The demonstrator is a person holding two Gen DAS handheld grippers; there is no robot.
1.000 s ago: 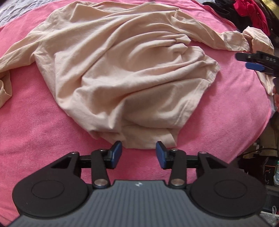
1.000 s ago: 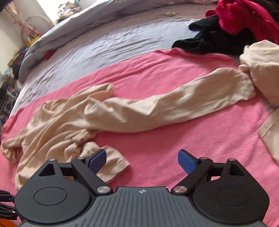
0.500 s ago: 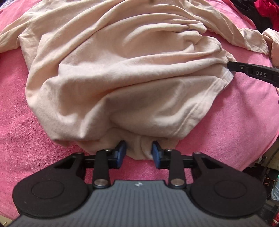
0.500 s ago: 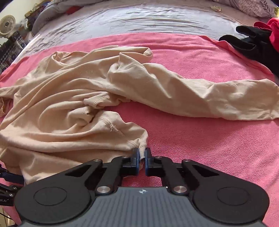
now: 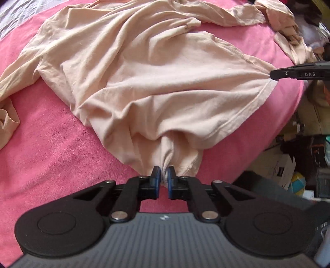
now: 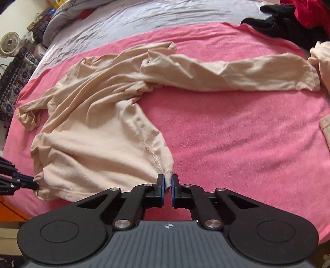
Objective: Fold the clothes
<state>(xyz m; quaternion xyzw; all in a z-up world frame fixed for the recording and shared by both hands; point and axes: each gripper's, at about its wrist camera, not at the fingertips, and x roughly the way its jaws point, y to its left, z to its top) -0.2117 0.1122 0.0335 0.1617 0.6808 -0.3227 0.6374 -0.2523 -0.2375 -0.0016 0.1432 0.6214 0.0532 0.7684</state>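
On the pink blanket (image 5: 61,156) the tan shirt (image 5: 156,82) lies crumpled. Our left gripper (image 5: 164,179) and right gripper (image 6: 168,184) each pinch its bottom edge. We think no fold is made yet.

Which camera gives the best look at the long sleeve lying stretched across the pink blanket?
The right wrist view: the sleeve lies stretched out in full, shoulder to cuff. The left wrist view catches the same sleeve only along its top edge, foreshortened and partly cut off.
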